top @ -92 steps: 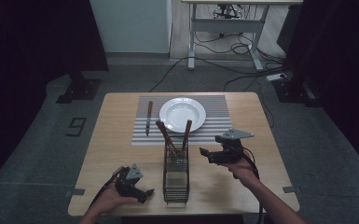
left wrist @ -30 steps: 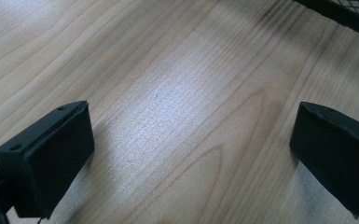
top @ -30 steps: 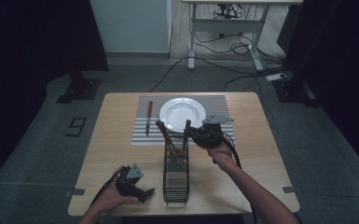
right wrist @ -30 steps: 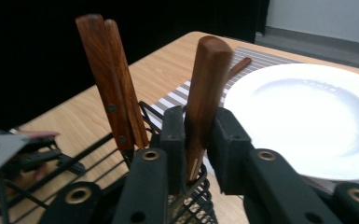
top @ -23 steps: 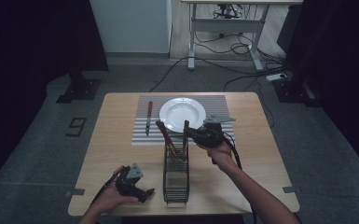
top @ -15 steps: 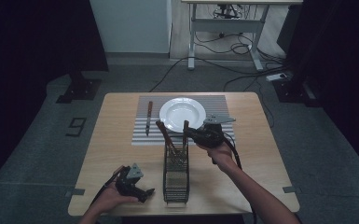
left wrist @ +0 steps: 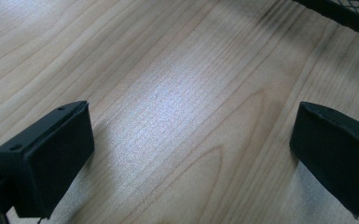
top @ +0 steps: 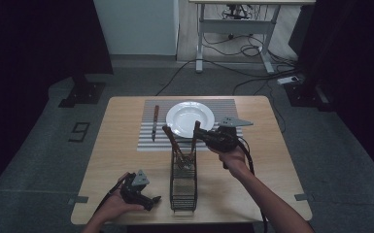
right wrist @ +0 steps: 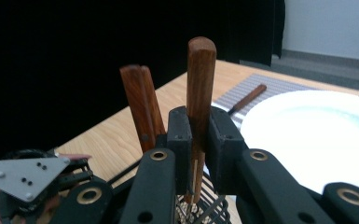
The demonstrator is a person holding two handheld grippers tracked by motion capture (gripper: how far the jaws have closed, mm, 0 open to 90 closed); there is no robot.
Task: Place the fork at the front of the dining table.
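A black wire basket point(top: 183, 187) stands at the table's front middle with two wooden-handled utensils upright in it. My right gripper point(top: 197, 133) reaches in from the right and is shut on the right-hand handle point(top: 195, 136). In the right gripper view the jaws point(right wrist: 199, 135) clamp this handle point(right wrist: 200, 70) below its rounded top, and the second handle point(right wrist: 140, 102) leans just to its left. My left gripper point(top: 150, 200) rests at the front left of the table, left of the basket. It stands open point(left wrist: 191, 154) over bare wood, with nothing between its pads point(left wrist: 51, 154).
A white plate point(top: 189, 118) lies on a striped placemat point(top: 223, 104) at the back of the table. A wooden-handled knife point(top: 155, 121) lies left of the plate. The basket's edge point(left wrist: 349, 11) shows at the top right of the left gripper view.
Since three seconds ago my right gripper has moved left from the table's right side to the basket and closed on the right-hand handle. Over the last second nothing visibly moved.
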